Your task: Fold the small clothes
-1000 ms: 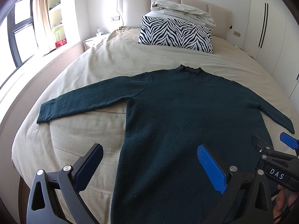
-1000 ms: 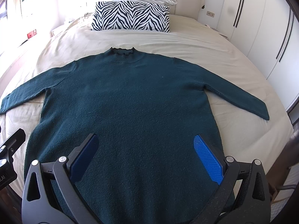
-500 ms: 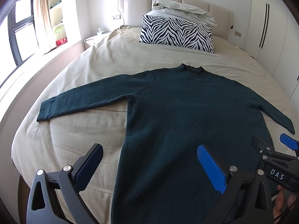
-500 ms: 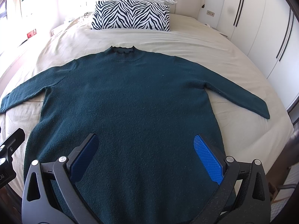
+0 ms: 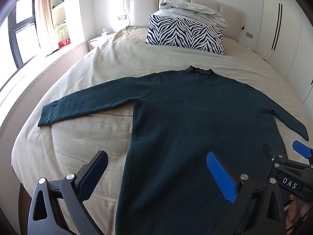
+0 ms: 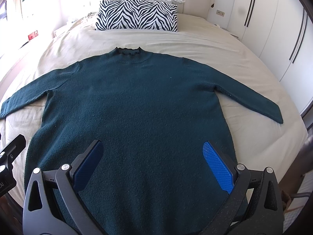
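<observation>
While sweater lies flat on bed (sleeves out), left tool and right tool hover wide open, holding nothing.

A dark teal knitted long-sleeved sweater is lying on a bed covered in a plain beige sheet. A rectangular pillow in black-and-white zebra stripes is showing near a cream padded headboard. The left gripper is showing black arms with blue ribbed pads, the right gripper likewise.

White letters "DAS" on right gripper body, seen from left wrist
</observation>
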Available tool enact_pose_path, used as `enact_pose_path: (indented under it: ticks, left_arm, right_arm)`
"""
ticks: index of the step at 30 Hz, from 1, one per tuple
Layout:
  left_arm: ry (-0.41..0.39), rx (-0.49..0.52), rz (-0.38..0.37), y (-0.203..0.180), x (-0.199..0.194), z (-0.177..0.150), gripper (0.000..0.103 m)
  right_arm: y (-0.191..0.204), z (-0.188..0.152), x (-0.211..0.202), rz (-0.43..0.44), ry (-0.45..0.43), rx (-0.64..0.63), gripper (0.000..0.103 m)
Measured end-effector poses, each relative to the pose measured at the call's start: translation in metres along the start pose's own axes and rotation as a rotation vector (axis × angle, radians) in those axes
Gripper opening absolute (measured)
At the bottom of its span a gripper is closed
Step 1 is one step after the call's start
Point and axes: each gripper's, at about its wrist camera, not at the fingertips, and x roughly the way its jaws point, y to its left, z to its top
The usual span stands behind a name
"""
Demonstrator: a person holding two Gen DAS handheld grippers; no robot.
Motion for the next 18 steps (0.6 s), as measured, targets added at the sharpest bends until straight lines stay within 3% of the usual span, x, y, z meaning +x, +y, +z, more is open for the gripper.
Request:
enact_pose_path:
  ticks: [8,18]
  left_arm:
    - [0.009,0.005,0.003,0.001,0.009,-0.008,0.103]
    - [0.044,0.025,0.006,-0.026,0.023,0.006,0.103]
  right_arm:
    - [-0.004,0.001,0.005,0.001,0.008,0.007,0.103]
    - [-0.022,0.008,0.02,0.028,0.012,0.043,0.103]
